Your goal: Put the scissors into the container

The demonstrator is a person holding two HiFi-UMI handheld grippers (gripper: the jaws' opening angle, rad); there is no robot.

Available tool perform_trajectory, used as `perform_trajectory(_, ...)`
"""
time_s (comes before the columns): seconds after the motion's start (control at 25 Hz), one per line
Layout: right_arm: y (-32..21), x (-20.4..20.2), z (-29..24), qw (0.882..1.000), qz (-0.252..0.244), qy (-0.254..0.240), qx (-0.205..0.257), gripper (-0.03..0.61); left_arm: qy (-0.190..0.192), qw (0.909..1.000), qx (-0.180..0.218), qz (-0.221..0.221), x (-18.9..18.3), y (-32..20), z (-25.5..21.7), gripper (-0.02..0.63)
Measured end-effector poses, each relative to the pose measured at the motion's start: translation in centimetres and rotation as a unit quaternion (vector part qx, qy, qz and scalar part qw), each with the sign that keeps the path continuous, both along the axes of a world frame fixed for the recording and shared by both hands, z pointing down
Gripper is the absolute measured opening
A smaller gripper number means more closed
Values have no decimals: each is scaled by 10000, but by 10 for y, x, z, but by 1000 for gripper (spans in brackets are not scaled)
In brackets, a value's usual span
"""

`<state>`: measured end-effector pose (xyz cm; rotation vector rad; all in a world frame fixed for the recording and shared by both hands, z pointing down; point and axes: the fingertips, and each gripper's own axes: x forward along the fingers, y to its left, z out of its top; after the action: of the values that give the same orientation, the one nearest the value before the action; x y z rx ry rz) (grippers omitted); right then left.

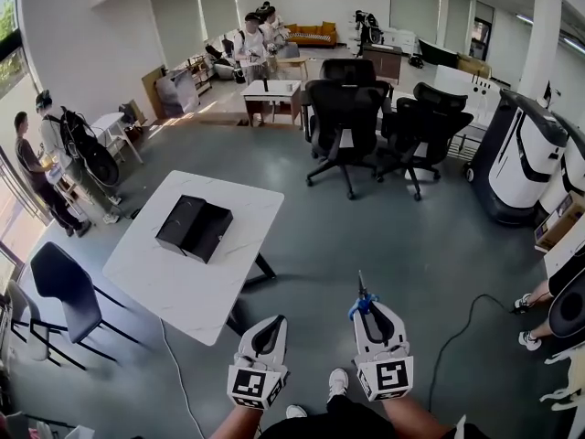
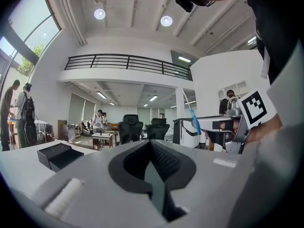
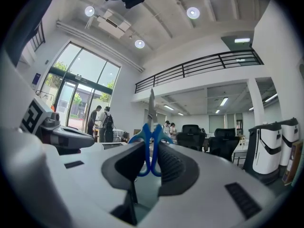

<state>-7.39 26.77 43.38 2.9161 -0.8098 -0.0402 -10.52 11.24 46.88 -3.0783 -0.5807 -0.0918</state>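
Right gripper (image 3: 152, 148) pinching blue scissors (image 3: 151, 129) by handles, blades pointing ahead. Left gripper (image 2: 153, 159) jaws pressed together, empty. Black container (image 1: 194, 228) on white table (image 1: 174, 286), well apart from both.

White table (image 1: 183, 282) on a grey floor at left, a dark chair (image 1: 59, 291) near its closest corner. Beyond, two black office chairs (image 1: 343, 122) side by side mid-room, a small desk (image 1: 271, 90) behind them with a group of people (image 1: 254, 44) standing at it. Two more people (image 1: 37, 167) at the far left by the windows. At right, a white-and-black machine (image 1: 526, 154); a black cable (image 1: 452, 332) curling across the floor below it. Overhead, a railed balcony (image 2: 128, 63) and round ceiling lights (image 2: 99, 14).
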Motion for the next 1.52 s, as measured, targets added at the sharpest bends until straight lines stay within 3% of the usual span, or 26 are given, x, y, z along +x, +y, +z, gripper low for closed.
perform_trajectory(0.48, 20, 75, 7, 9991, -410, -53, 74, 92, 47, 9996, 113, -251, 80, 32, -10, 9)
perform_trajectory(0.84, 35, 118, 16, 9972, -650, -223, 286, 92, -82, 9963, 166, -840, 103, 17, -3, 9)
perform_trajectory(1.52, -26, 165, 10, 9938, -1063, -198, 263, 92, -109, 9946, 146, -1020, 145, -24, -1, 8)
